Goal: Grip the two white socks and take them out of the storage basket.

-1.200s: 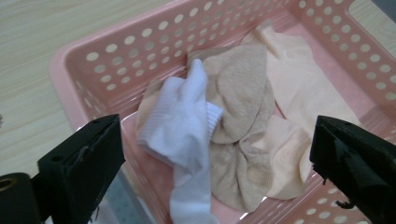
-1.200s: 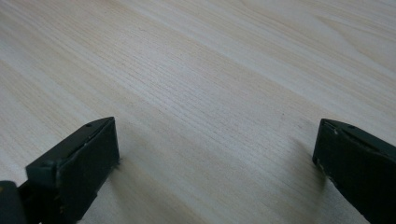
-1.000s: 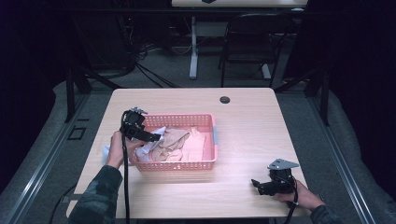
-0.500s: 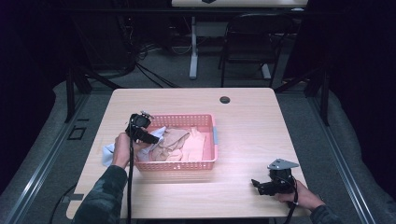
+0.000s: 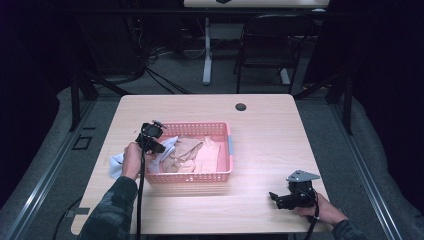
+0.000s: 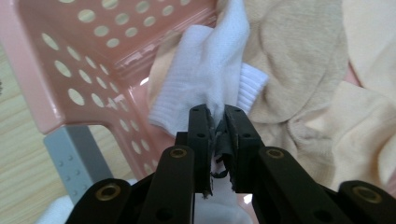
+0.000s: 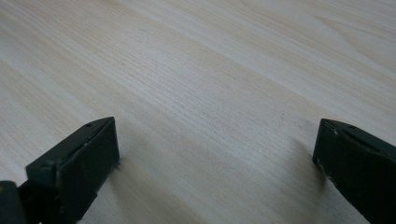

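A pink perforated basket [image 5: 220, 131] stands mid-table and holds beige clothes [image 5: 192, 152] and a white sock [image 5: 167, 146]. My left gripper [image 5: 159, 148] is at the basket's left end; its jaws have just been closing and now pinch the white sock [image 6: 210, 70], which lies over the beige garment [image 6: 299, 60] beside the basket wall [image 6: 60, 65]. My right gripper [image 5: 274, 197] rests low over the table's front right with its jaws wide apart. Between its fingers [image 7: 79, 158] there is bare wood.
A pale cloth [image 5: 116, 164] lies on the table left of the basket, under the left hand. A small dark round cap [image 5: 241, 106] sits near the far edge. The wooden tabletop [image 5: 280, 145] stretches right of the basket. A chair [image 5: 265, 45] stands beyond the table.
The left gripper has moved a little rightward and down into the basket's left end and shut on the white sock. The right gripper has stayed where it was.
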Demonstrator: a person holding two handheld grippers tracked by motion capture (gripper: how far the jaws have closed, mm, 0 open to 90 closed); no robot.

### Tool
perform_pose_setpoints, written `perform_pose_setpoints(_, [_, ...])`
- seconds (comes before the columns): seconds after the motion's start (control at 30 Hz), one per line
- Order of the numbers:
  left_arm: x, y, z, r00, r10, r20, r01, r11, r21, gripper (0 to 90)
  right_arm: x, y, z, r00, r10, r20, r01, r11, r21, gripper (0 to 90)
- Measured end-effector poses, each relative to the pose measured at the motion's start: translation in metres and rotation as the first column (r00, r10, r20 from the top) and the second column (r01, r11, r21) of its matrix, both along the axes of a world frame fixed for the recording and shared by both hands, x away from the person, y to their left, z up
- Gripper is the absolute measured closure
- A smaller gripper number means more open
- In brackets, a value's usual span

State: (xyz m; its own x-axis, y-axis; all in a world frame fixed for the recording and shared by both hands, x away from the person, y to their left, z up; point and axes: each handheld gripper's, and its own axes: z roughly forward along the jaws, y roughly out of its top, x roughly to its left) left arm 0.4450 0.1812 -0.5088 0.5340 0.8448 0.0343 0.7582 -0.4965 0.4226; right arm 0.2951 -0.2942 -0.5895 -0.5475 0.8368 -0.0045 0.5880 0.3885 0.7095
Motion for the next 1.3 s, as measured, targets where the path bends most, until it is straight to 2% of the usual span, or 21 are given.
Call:
perform_pose_setpoints(0.23, [-0.006,0.006,0.011,0.9996,-0.005,0.029,0.006,0.999,-0.045,84.0,0.0,0.0,0.0,1.0,-0.002,0.001,0.002,1.0,0.0,0.0])
perform_pose_setpoints(0.3, [-0.007,0.009,0.017,0.9992,-0.003,0.04,0.006,0.9971,-0.076,84.1,0.0,0.0,0.0,1.0,-0.001,0.001,0.001,1.0,-0.001,0.0])
perform_pose_setpoints(0.57, [-0.016,0.011,0.047,0.9941,-0.016,0.107,0.028,0.9928,-0.116,84.2,0.0,0.0,0.0,1.0,-0.002,0.001,0.002,1.0,-0.001,0.0])
perform_pose_setpoints(0.87, [-0.024,0.01,0.071,0.983,-0.034,0.18,0.057,0.9905,-0.125,84.2,0.0,0.0,0.0,1.0,-0.002,0.001,0.002,1.0,0.0,0.0])
perform_pose_setpoints(1.17, [-0.028,0.012,0.09,0.9793,-0.047,0.197,0.073,0.9892,-0.127,84.2,0.0,0.0,0.0,1.0,0.002,-0.001,-0.002,1.0,0.008,0.0])
perform_pose_setpoints(1.3, [-0.027,0.011,0.097,0.9784,-0.041,0.203,0.071,0.9873,-0.142,84.2,0.0,0.0,0.0,1.0,0.003,-0.001,-0.003,1.0,0.009,0.0])
